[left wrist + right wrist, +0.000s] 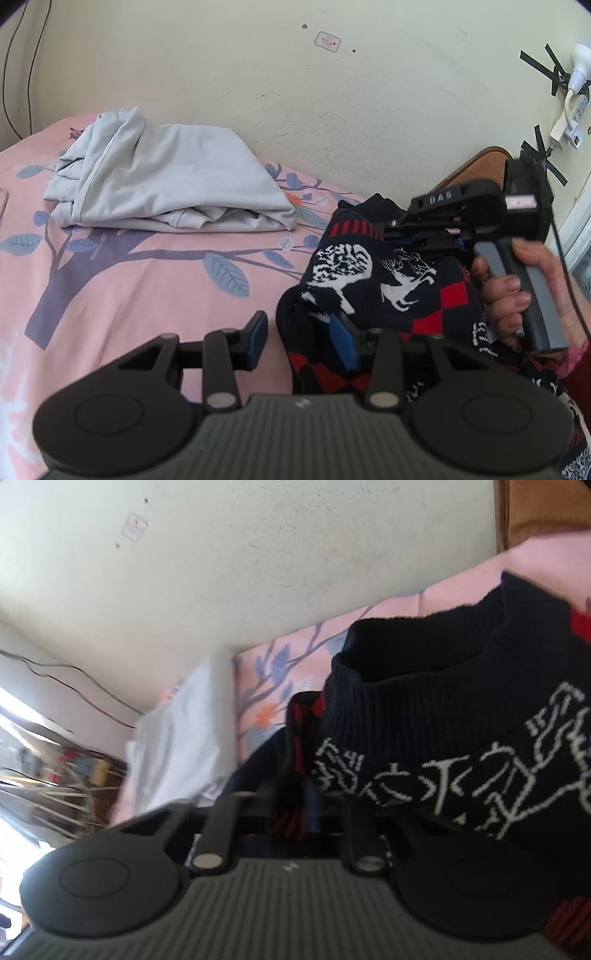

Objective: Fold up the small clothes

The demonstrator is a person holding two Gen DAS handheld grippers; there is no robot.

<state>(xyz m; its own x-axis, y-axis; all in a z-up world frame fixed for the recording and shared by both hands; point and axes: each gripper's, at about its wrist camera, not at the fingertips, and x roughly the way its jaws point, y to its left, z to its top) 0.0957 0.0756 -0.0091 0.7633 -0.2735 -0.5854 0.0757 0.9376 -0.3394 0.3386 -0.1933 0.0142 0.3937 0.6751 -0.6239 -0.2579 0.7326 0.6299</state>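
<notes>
A dark navy knit sweater (369, 280) with white deer and red checks lies bunched on the pink bed sheet (147, 280) at the right. My left gripper (301, 341) stands open at the sweater's left edge. Its right blue pad (343, 343) lies against the knit and its left pad (258, 339) stands clear over the sheet. A hand (509, 295) holds the right gripper's black body (461, 214), whose fingers are buried in the sweater's far side. In the blurred right wrist view the right gripper (295, 808) is shut on bunched sweater (443, 738) fabric below the ribbed collar.
A folded pale grey garment (166, 177) lies at the back left of the bed, also in the right wrist view (181, 738). The cream wall (332, 92) runs behind the bed. A power strip with plugs (569, 122) hangs at the right, above a brown headboard edge (484, 166).
</notes>
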